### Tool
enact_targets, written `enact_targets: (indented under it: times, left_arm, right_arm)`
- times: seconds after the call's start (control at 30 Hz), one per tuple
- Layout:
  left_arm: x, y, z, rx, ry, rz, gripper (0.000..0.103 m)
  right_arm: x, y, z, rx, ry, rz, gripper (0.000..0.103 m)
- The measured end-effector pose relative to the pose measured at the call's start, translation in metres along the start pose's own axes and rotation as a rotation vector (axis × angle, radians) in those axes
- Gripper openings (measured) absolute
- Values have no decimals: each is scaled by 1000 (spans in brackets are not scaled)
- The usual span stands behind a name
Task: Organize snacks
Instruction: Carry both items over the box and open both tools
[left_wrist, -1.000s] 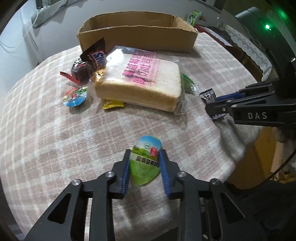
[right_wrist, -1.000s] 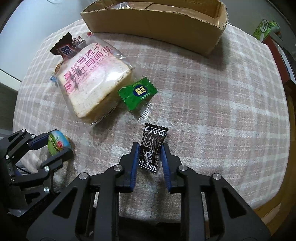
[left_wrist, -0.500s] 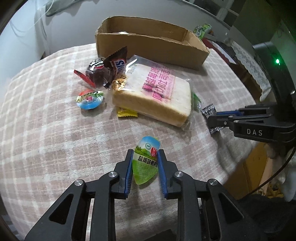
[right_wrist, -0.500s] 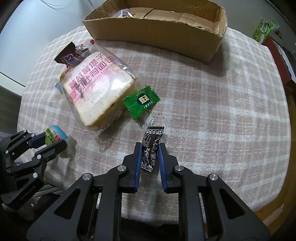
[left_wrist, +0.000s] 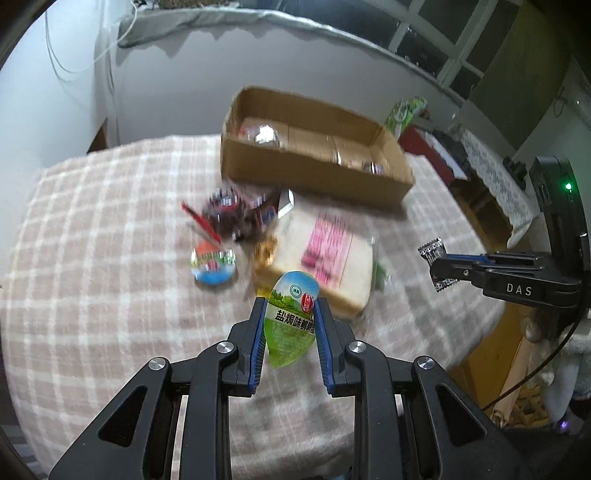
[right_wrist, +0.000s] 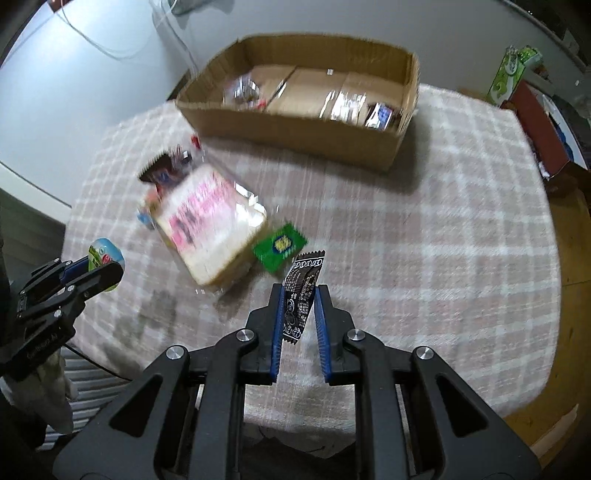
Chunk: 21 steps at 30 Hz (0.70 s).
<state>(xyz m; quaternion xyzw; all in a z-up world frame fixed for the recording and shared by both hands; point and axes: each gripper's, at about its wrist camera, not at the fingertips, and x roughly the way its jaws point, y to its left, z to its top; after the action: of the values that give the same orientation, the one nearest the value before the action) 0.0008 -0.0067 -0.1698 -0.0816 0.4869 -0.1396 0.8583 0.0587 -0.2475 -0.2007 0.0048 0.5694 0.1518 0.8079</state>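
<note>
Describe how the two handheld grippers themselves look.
Both are matte black frames with silver screws and blue ribbed pads. The right gripper bears white "DAS" lettering, a green light and a black cable; the left gripper bears faint white lettering too blurred to read.

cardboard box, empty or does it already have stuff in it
Not empty: the cardboard box already holds several shiny wrapped snacks on its floor, too blurred to identify.

Readable: white letters "DAS" on the side of the right tool (left_wrist: 443, 267), seen from the left wrist. Dark Chinese characters, beginning "盐焗味", across the green egg-shaped packet (left_wrist: 291, 319) in the left tool (left_wrist: 290, 325). Print on the black sachet (right_wrist: 301, 291) and bread bag (right_wrist: 210, 229) too blurred to read.
</note>
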Motion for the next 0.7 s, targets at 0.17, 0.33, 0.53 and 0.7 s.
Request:
enact_targets:
  times: [0.17, 0.33, 0.53, 0.7]
  left_arm:
    - [4, -7, 25, 29, -31, 1, 23]
    - [9, -10, 52, 53, -63, 1, 23]
    - [18, -10, 85, 64, -93, 5, 23]
    - [29, -12, 110, 75, -104, 3, 23]
  right_arm:
    - [-19, 0, 18, -4, -69, -1, 16]
    - [-28, 5, 45, -20, -122, -10, 16]
    - [-34, 2, 75, -27, -163, -7, 16]
    - [-29, 3, 96, -49, -177, -14, 16]
